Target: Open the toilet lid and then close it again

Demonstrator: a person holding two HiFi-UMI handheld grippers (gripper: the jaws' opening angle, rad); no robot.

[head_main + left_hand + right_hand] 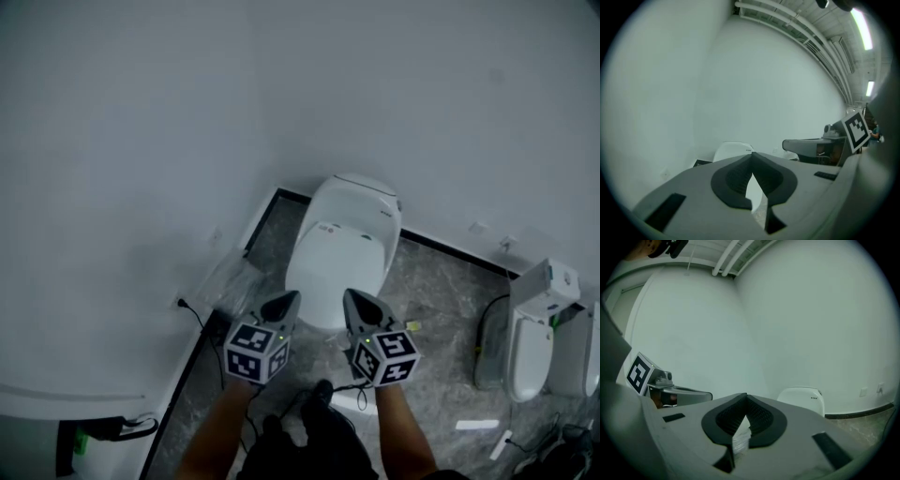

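Against the white wall, the toilet lid (336,255) lies flat on the toilet, closed. The left gripper (292,298) and the right gripper (350,296) hang above its front, jaws together, empty, touching nothing. Whether the opening and closing are finished or not yet begun, I cannot tell.

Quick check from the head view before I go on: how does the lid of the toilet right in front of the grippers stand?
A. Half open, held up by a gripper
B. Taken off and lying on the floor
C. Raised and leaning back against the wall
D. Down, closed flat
D: in the head view the toilet lid lies flat as one unbroken white oval, with no opening showing.
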